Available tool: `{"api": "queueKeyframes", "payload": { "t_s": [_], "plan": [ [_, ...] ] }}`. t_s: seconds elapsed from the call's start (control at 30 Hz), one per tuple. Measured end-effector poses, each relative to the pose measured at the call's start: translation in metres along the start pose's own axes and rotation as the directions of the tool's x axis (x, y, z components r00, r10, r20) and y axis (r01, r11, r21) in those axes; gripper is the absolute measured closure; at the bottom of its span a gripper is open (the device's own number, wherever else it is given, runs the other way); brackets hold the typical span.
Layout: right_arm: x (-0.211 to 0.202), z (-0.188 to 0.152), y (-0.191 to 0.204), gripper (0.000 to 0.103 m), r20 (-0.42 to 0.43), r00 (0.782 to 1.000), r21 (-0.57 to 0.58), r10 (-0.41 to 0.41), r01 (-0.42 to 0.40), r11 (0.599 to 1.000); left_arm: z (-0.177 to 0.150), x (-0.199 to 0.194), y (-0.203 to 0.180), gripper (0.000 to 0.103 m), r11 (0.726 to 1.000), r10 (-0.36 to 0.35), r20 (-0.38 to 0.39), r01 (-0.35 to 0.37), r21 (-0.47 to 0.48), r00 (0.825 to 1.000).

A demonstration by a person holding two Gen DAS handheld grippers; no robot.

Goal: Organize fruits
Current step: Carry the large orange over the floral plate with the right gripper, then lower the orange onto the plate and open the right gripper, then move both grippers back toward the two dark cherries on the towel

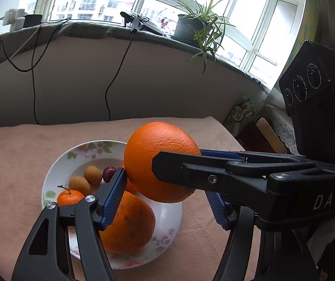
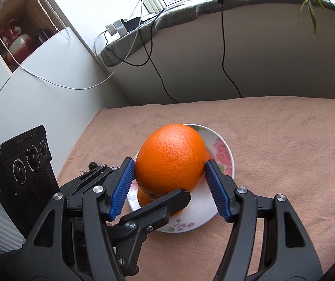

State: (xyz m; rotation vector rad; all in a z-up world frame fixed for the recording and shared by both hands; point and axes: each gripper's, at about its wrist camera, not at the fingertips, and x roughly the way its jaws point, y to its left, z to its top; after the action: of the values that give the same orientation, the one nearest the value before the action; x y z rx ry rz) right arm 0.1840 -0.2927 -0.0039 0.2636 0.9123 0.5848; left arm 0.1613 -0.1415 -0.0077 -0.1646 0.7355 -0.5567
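Observation:
A large orange (image 1: 160,149) hangs just above a white flowered plate (image 1: 57,164), held from two sides. My left gripper (image 1: 165,183) is shut on it; its left blue pad presses the fruit's lower left, and the right pad is partly hidden. My right gripper (image 2: 170,166) is shut on the same orange (image 2: 169,154), with both blue pads against its sides. One left finger (image 2: 162,208) crosses under the fruit. On the plate lie a second large orange (image 1: 130,224), a small mandarin (image 1: 70,197), two brown longans (image 1: 93,175) and a dark red berry (image 1: 109,172).
The plate (image 2: 226,164) sits on a pink-brown cloth (image 2: 284,152) over the table. Black and white cables (image 2: 223,46) hang from the windowsill behind. A potted plant (image 1: 190,25) stands on the sill. Boxes and a green packet (image 1: 242,114) sit past the table's right edge.

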Motion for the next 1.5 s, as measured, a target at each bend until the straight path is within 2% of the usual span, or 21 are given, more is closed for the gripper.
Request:
{"api": "queueKeyframes", "payload": {
  "t_s": [0.27, 0.37, 0.47, 0.77, 1.03, 1.2, 1.3, 1.33, 1.4, 1.5],
  "plan": [
    [0.002, -0.004, -0.019, 0.038, -0.019, 1.0, 0.038, -0.013, 0.014, 0.999, -0.003, 0.014, -0.01, 0.037, 0.999, 0.01, -0.037, -0.008, 0.038, 0.999],
    [0.008, -0.005, -0.023, 0.038, -0.036, 0.999, 0.047, -0.029, 0.031, 0.998, -0.002, 0.014, -0.014, 0.042, 0.998, 0.027, -0.028, -0.025, 0.064, 0.999],
    [0.009, -0.004, -0.031, 0.048, -0.035, 0.999, 0.076, -0.013, 0.016, 0.997, -0.003, 0.016, -0.02, 0.043, 0.994, 0.044, -0.035, -0.04, 0.105, 0.998],
    [-0.007, -0.003, -0.042, 0.05, 0.001, 1.0, 0.098, -0.024, 0.024, 0.995, -0.009, 0.004, -0.013, 0.043, 0.996, 0.042, -0.031, -0.039, 0.078, 0.999],
    [-0.016, -0.008, -0.033, 0.05, 0.018, 0.999, 0.072, -0.05, 0.049, 0.996, -0.011, -0.017, -0.008, 0.043, 0.995, 0.059, -0.003, -0.059, 0.079, 0.998],
    [-0.019, -0.012, -0.024, 0.038, 0.031, 0.997, 0.042, -0.069, 0.068, 0.997, -0.014, -0.029, -0.004, 0.042, 0.994, 0.076, 0.009, -0.077, 0.076, 0.997],
    [-0.022, -0.014, -0.018, 0.038, 0.038, 0.996, 0.026, -0.078, 0.077, 0.997, -0.016, -0.037, -0.003, 0.041, 0.993, 0.087, 0.021, -0.088, 0.077, 0.996],
    [-0.023, -0.014, -0.016, 0.038, 0.043, 0.996, 0.021, -0.084, 0.083, 0.996, -0.016, -0.038, -0.004, 0.04, 0.993, 0.09, 0.023, -0.091, 0.079, 0.996],
    [-0.026, -0.016, -0.011, 0.031, 0.057, 0.994, 0.01, -0.092, 0.092, 0.996, -0.017, -0.042, -0.003, 0.033, 0.992, 0.096, 0.029, -0.098, 0.08, 0.995],
    [-0.031, -0.018, -0.004, 0.027, 0.076, 0.992, -0.008, -0.098, 0.099, 0.995, -0.019, -0.049, 0.0, 0.031, 0.991, 0.104, 0.035, -0.106, 0.078, 0.994]
  ]
}}
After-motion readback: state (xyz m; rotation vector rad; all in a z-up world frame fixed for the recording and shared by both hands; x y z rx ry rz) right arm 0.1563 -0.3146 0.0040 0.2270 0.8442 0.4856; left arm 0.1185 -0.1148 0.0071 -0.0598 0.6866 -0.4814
